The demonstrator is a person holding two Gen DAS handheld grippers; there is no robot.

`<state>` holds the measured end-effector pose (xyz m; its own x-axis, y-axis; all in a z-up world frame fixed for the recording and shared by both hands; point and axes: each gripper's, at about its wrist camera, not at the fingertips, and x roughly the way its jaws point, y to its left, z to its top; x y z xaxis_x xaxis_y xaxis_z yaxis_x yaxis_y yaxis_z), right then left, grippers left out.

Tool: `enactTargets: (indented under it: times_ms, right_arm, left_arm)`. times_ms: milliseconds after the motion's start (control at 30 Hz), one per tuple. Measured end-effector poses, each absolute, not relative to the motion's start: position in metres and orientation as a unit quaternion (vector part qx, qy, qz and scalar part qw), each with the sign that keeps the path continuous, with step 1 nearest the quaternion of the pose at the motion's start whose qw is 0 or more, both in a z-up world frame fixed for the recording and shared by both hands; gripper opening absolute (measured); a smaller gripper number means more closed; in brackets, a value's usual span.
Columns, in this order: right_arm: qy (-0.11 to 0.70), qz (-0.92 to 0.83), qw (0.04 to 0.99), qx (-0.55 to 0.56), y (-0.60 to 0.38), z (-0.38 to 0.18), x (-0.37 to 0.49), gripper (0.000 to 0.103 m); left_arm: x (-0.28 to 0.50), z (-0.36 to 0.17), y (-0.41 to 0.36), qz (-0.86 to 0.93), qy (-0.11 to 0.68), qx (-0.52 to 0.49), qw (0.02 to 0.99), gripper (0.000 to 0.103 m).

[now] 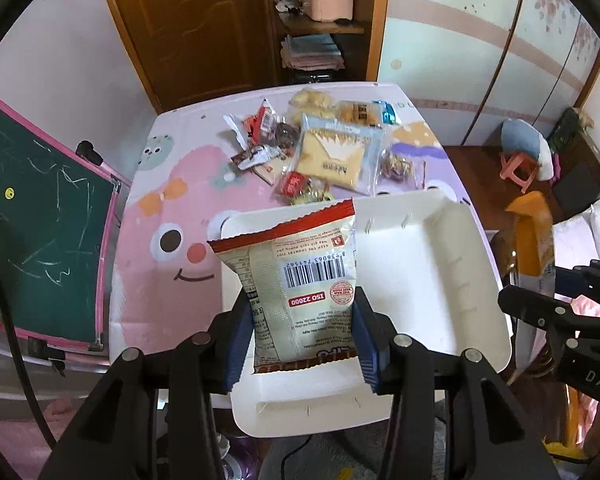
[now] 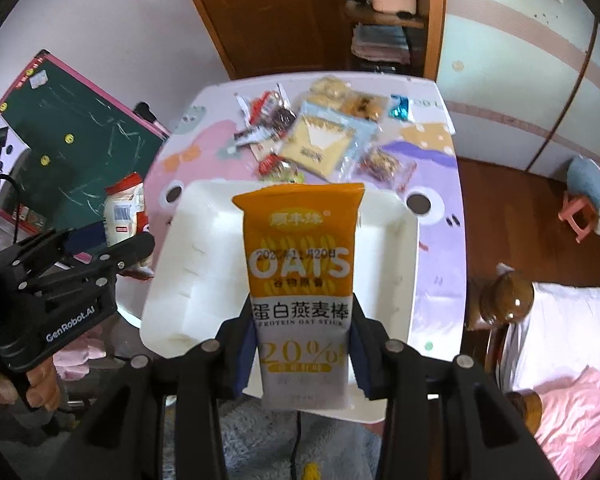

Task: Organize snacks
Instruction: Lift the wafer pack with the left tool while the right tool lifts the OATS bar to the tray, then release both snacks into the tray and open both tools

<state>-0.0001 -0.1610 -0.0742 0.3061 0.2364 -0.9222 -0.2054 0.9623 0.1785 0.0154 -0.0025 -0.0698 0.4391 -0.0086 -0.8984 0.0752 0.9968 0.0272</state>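
You've got a snack in each gripper right now. Your left gripper [image 1: 304, 328] is pinching the cream packet with the red seal [image 1: 296, 280] across its lower half, barcode side facing the camera, and the packet stands up over the near-left part of the white tray [image 1: 440, 264]. Your right gripper [image 2: 302, 354] is clamped on the orange oat stick packet [image 2: 302, 272] around its lower third, held upright over the middle of the same tray, which in that view shows its rim [image 2: 410, 264] out to the right of the packet.

The tray looks bare inside, at least the parts not hidden behind the two packets, so I'd say you're at the drop-off step for the first items, with most of the sorting still to go. Beyond the tray's far edge, straight ahead of both grippers, the rest of the snack pile [image 1: 320, 148] sits loose on the desk [image 1: 172, 184], a jumble of crackers, candies and a big flat yellow pack.

Next move, as I see it: lower each packet until it's nearly lying on the tray floor, then open up. The tray seems to have a divider ridge, so pick a side per snack. Both packets are soft and light, so releasing from up high could let them flop over the rim.
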Motion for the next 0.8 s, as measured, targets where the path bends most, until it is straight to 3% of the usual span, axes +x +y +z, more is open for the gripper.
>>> enactTargets:
  times_ms: [367,533,800]
  right_arm:
    - [0.575,0.129,0.808,0.005,-0.162,-0.08,-0.007,0.041]
    - [0.566,0.128,0.815,0.003,-0.162,-0.078,-0.008,0.053]
    - [0.566,0.121,0.816,0.013,-0.17,-0.076,-0.007,0.057]
  left_arm:
    - [0.002,-0.076,-0.01,-0.015,0.536,0.046,0.843,0.048]
    - [-0.003,-0.072,-0.009,-0.004,0.528,0.047,0.848,0.09]
    - [-0.007,-0.068,-0.005,0.006,0.526,0.037,0.85,0.091]
